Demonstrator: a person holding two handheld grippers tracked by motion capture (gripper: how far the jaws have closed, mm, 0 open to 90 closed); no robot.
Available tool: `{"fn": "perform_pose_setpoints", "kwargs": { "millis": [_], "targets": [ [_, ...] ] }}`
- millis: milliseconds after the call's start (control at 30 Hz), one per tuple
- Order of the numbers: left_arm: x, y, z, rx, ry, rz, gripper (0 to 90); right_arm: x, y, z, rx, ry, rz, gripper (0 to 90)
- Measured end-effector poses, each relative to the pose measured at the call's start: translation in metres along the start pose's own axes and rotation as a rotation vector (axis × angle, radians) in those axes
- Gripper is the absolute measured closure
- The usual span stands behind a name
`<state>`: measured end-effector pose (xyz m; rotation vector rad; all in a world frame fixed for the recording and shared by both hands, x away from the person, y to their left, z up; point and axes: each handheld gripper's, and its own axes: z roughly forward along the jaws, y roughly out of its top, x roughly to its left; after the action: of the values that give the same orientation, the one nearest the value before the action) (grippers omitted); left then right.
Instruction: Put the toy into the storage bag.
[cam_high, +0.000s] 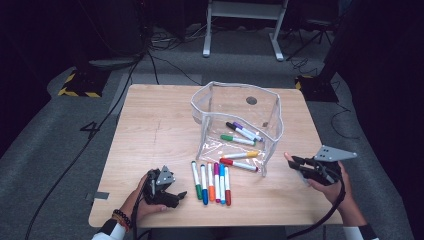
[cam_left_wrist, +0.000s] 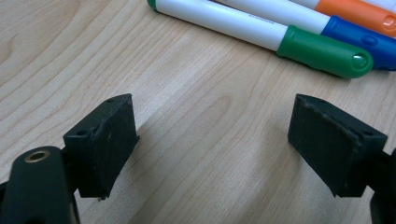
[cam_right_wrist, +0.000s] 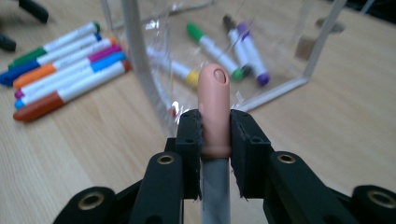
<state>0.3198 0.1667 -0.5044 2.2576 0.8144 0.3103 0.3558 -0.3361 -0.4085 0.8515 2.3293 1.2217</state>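
Observation:
My right gripper (cam_right_wrist: 215, 126) is shut on a marker with a peach cap (cam_right_wrist: 214, 107), which sticks out past the pads toward the clear pouch (cam_right_wrist: 140, 70). From above, this gripper (cam_high: 296, 162) hovers off the table's right side, beside the pouch (cam_high: 240, 95). My left gripper (cam_high: 177, 196) rests near the front edge, left of a row of several markers (cam_high: 212, 182). Its jaws (cam_left_wrist: 212, 140) stand open over bare wood with nothing between them. A green-capped marker (cam_left_wrist: 322, 51) lies just beyond them, then a blue one (cam_left_wrist: 359, 39).
Inside the pouch lie several markers, among them a green one (cam_high: 237, 139), a purple one (cam_high: 247, 131) and a yellow one (cam_high: 242, 155). The wooden table (cam_high: 150, 130) is bare on its left half. Cables and a white frame stand on the floor behind.

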Motion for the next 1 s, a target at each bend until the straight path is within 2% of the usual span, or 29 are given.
{"fn": "perform_pose_setpoints", "kwargs": {
  "millis": [167, 300, 400, 433, 467, 600, 767, 1000],
  "targets": [
    [0.0, 0.0, 0.0, 0.001, -0.001, -0.001, 15.7, -0.008, 0.038, -0.019, -0.06, -0.041, -0.05, 74.9],
    [0.0, 0.0, 0.0, 0.001, -0.001, -0.001, 15.7, -0.011, 0.068, -0.027, -0.09, -0.067, -0.092, 74.9],
    [0.0, 0.0, 0.0, 0.001, -0.001, -0.001, 15.7, -0.013, 0.086, -0.029, -0.103, -0.073, -0.11, 74.9],
    [0.0, 0.0, 0.0, 0.001, -0.001, -0.001, 15.7, -0.013, 0.086, -0.029, -0.103, -0.073, -0.11, 74.9],
    [0.0, 0.0, 0.0, 0.001, -0.001, -0.001, 15.7, -0.014, 0.104, -0.03, -0.109, -0.081, -0.129, 74.9],
    [0.0, 0.0, 0.0, 0.001, -0.001, -0.001, 15.7, -0.014, 0.129, -0.03, -0.125, -0.085, -0.15, 74.9],
    [0.0, 0.0, 0.0, 0.001, -0.001, -0.001, 15.7, -0.008, 0.161, -0.022, -0.129, -0.079, -0.18, 74.9],
    [0.0, 0.0, 0.0, 0.001, -0.001, -0.001, 15.7, -0.001, 0.193, 0.008, -0.096, -0.054, -0.209, 74.9]
  ]
}}
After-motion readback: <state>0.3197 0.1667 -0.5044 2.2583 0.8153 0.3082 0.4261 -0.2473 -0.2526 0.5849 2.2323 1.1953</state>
